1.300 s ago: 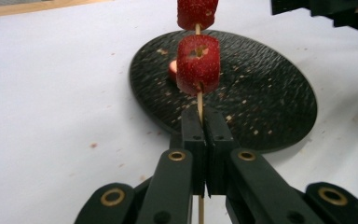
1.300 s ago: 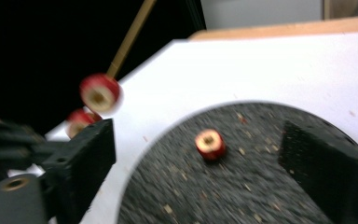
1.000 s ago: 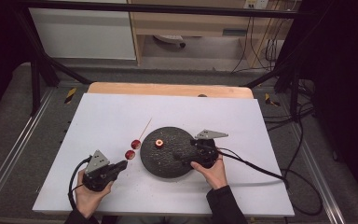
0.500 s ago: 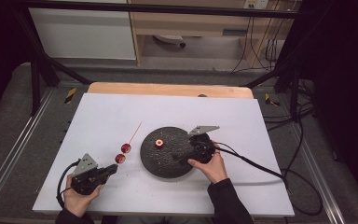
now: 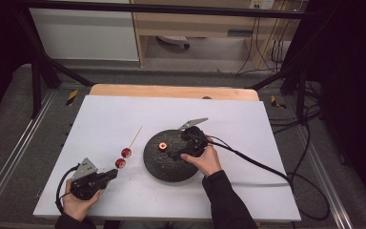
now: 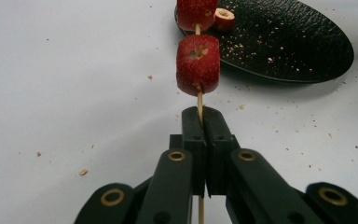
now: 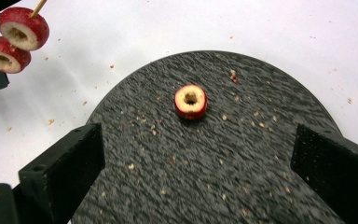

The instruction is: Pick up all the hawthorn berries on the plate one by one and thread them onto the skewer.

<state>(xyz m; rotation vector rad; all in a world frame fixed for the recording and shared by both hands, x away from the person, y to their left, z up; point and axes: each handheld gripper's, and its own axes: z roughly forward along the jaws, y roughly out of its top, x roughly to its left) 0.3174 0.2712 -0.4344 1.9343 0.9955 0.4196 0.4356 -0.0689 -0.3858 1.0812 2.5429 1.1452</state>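
Left gripper (image 6: 200, 122): jaws clamped on the skewer (image 6: 199, 100), two red fruit slices (image 6: 197, 63) threaded on it, held over the white bench (image 5: 105, 114) left of the plate (image 5: 171, 164). Right gripper (image 7: 198, 158): jaws wide apart, low over the black plate's near side. One cored slice (image 7: 190, 101) lies flat on the plate, ahead of the jaws, untouched. Crumbs (image 7: 242, 116) scattered on plate and bench.

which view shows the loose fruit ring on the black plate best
The right gripper view: the ring lies centred on the black plate, its cored hole facing the camera, between that gripper's open jaws. The high view shows it as a small dot. The left gripper view catches it at the top edge, beside the skewered pieces.
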